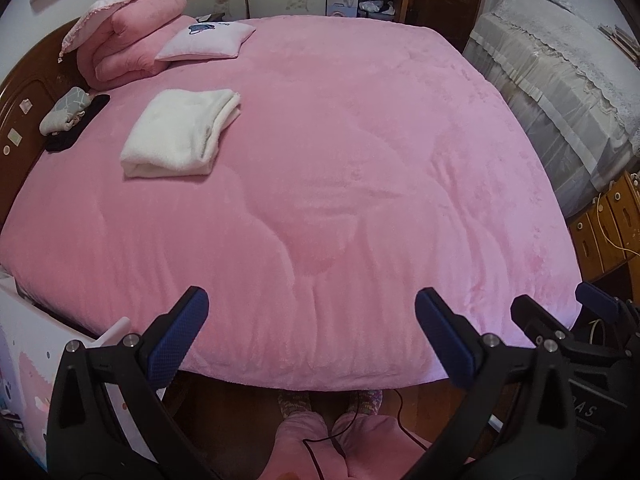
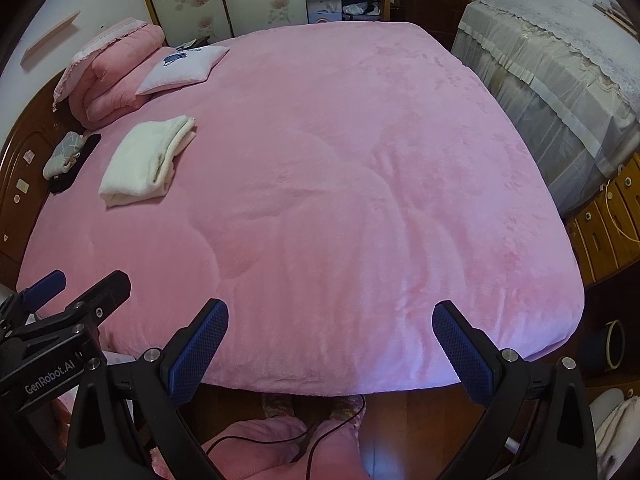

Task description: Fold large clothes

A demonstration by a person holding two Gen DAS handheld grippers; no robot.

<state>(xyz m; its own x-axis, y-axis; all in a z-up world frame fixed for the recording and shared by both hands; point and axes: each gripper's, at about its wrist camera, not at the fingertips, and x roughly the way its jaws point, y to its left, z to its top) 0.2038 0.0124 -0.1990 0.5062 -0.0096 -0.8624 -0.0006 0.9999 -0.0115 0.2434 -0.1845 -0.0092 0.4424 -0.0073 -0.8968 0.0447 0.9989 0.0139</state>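
A folded white fleece garment lies on the left part of the pink bed cover, far from both grippers. My left gripper hangs open over the near edge of the bed with nothing between its blue pads. My right gripper is open too, also above the near edge and holding nothing. The two grippers are side by side: the right one shows at the right edge of the left wrist view, the left one at the left edge of the right wrist view.
A folded pink quilt and a small pillow sit at the headboard, with a grey cloth beside them. A covered piece of furniture stands right of the bed. A person's pink-clad legs and a cable are below.
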